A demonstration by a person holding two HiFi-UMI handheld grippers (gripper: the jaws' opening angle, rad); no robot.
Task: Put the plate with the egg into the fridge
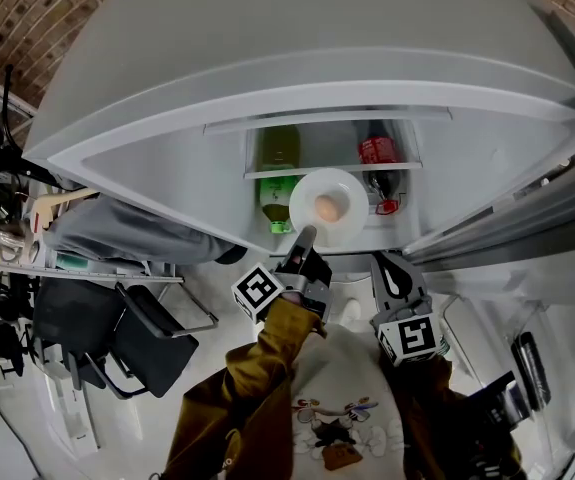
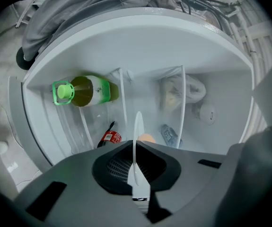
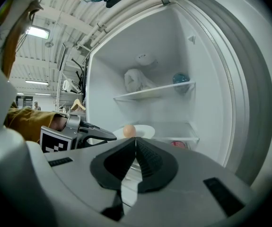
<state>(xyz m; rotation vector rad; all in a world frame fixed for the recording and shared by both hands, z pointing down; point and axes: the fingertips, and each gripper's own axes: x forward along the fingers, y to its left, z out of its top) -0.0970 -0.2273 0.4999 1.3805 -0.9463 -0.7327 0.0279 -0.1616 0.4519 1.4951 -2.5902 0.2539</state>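
Two tools at the open fridge (image 1: 267, 68): left tool (image 1: 307, 236) clamps the rim of the plate (image 1: 345, 186), holding it level at the fridge mouth, not yet shelved; right tool (image 1: 395, 268) closed, empty. Risk: the loose egg (image 1: 327, 208) may roll off if the rim-only grip lets the plate tip or strike a shelf (image 3: 178, 137) edge.

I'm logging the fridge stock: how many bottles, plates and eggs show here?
Bottles: 2, green-capped bottle and red-labelled bottle
Plate: 1
Egg: 1
Total: 4
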